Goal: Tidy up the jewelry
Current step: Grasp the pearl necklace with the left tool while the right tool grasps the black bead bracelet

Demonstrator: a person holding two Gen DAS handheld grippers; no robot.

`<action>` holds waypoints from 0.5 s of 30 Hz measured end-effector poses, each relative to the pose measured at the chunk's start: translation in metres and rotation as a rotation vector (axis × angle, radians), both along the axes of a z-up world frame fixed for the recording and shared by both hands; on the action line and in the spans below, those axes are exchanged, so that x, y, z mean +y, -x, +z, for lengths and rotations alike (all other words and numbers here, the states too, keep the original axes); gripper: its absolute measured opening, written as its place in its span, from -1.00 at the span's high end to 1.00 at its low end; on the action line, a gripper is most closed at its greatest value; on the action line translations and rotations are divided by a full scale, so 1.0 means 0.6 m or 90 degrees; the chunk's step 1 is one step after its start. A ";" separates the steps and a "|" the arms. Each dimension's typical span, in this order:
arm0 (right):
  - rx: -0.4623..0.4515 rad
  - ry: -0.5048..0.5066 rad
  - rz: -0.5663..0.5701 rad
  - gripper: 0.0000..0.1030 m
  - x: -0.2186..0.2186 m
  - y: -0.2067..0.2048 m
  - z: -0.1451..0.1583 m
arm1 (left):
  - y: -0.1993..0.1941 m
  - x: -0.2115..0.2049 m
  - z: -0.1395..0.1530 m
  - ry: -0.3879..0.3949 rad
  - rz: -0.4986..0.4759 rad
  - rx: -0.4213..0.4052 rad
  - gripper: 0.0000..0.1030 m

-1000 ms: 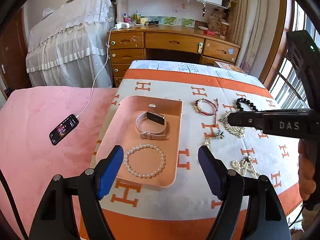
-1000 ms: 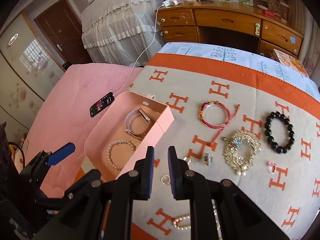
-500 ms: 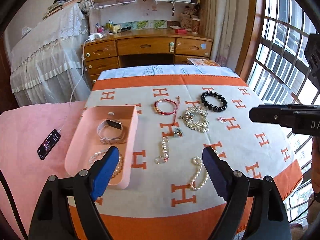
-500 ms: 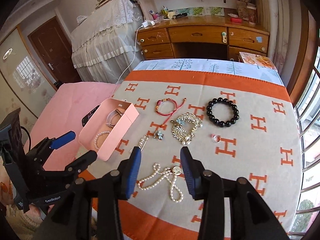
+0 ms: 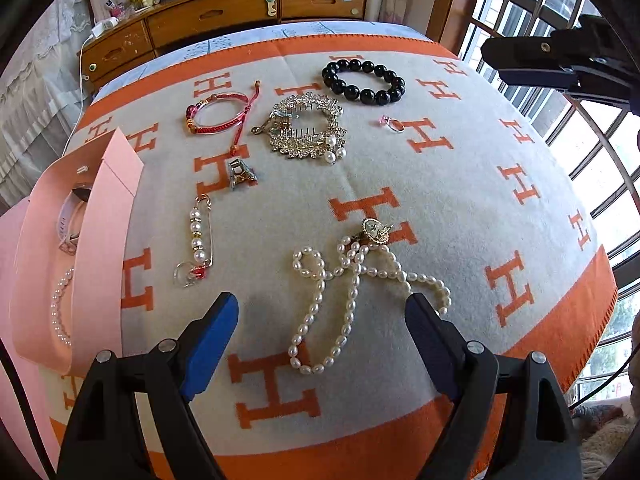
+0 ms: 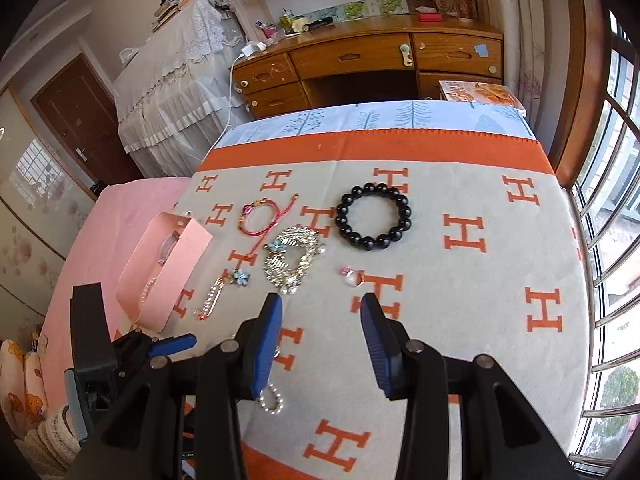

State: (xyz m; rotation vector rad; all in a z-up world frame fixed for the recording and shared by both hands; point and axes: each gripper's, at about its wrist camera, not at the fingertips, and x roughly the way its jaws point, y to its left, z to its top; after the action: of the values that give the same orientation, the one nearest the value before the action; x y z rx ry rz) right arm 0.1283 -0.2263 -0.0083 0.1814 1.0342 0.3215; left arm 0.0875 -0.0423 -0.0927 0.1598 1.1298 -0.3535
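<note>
My left gripper (image 5: pixel 324 316) is open and empty, low over a white pearl necklace (image 5: pixel 352 280) with a gold pendant; its jaws straddle the near loop. My right gripper (image 6: pixel 320 320) is open and empty, above the cloth near a small pink-stone ring (image 6: pixel 352 276). On the orange-and-grey cloth lie a black bead bracelet (image 5: pixel 364 80), a red cord bracelet (image 5: pixel 218 114), a rhinestone hair comb (image 5: pixel 308 128), a pearl pin (image 5: pixel 196 236) and a small charm (image 5: pixel 240 174). A pink tray (image 5: pixel 100 240) at left holds a watch (image 5: pixel 70 220) and a pearl bracelet (image 5: pixel 58 308).
The cloth-covered table (image 6: pixel 500 280) ends near a window with bars (image 6: pixel 612 240) on the right. A wooden desk (image 6: pixel 360 60) stands beyond the far edge. A pink bedspread (image 6: pixel 120 208) lies to the left.
My left gripper has swung right from the pink tray and dropped low over the pearl necklace. My right gripper has opened from nearly shut and pulled back to the right.
</note>
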 end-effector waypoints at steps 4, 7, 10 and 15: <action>0.019 -0.002 -0.031 0.20 -0.033 -0.057 -0.027 | -0.013 -0.013 -0.016 -0.029 -0.005 0.006 -0.63; 0.041 0.002 -0.054 0.20 -0.047 -0.106 -0.054 | -0.021 -0.018 -0.017 -0.029 -0.017 0.007 -0.63; 0.063 0.005 -0.056 0.20 -0.045 -0.147 -0.082 | -0.030 -0.020 -0.016 -0.031 -0.028 0.007 -0.63; 0.096 0.030 -0.043 0.20 -0.020 -0.200 -0.128 | -0.038 -0.026 -0.012 -0.032 -0.054 0.005 -0.29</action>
State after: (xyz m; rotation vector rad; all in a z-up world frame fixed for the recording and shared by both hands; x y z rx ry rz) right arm 0.2480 -0.2380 -0.0851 0.2006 1.1809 0.2247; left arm 0.1104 -0.0582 -0.1000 0.2519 1.1424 -0.4015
